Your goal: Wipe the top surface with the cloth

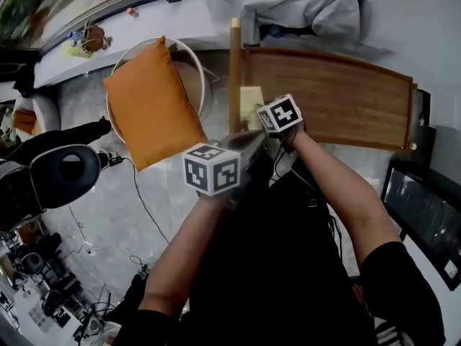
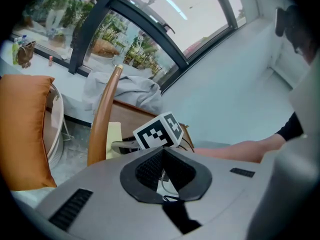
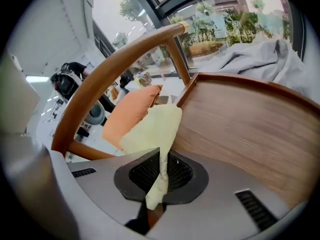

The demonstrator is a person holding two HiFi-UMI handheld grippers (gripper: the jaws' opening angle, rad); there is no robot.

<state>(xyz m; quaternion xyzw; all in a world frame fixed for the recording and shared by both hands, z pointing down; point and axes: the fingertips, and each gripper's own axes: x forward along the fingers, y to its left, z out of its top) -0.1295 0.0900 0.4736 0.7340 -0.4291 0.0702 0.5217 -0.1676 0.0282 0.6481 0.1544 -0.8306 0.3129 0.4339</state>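
Note:
The wooden top surface [image 1: 331, 96] [image 3: 240, 119] lies ahead of me, with a raised wooden rail [image 1: 235, 78] [image 3: 110, 69] along its left end. My right gripper [image 1: 268, 121] [image 3: 161, 156] is shut on a pale yellow cloth [image 1: 251, 107] [image 3: 152, 126], which hangs over the surface's near left corner beside the rail. My left gripper [image 1: 241, 150] [image 2: 163, 159] hovers just behind and left of the right one, off the surface. Its jaws are shut with nothing held. In the left gripper view the right gripper's marker cube [image 2: 159, 130] sits straight ahead, next to the cloth [image 2: 114, 136].
An orange cushion [image 1: 151, 110] [image 2: 22, 129] rests on a round white chair [image 1: 189, 60] left of the surface. A crumpled grey fabric [image 1: 288, 2] [image 3: 260, 54] lies beyond the far edge. A dark screen [image 1: 425, 215] stands to the right; cables and equipment [image 1: 61, 171] are on the floor left.

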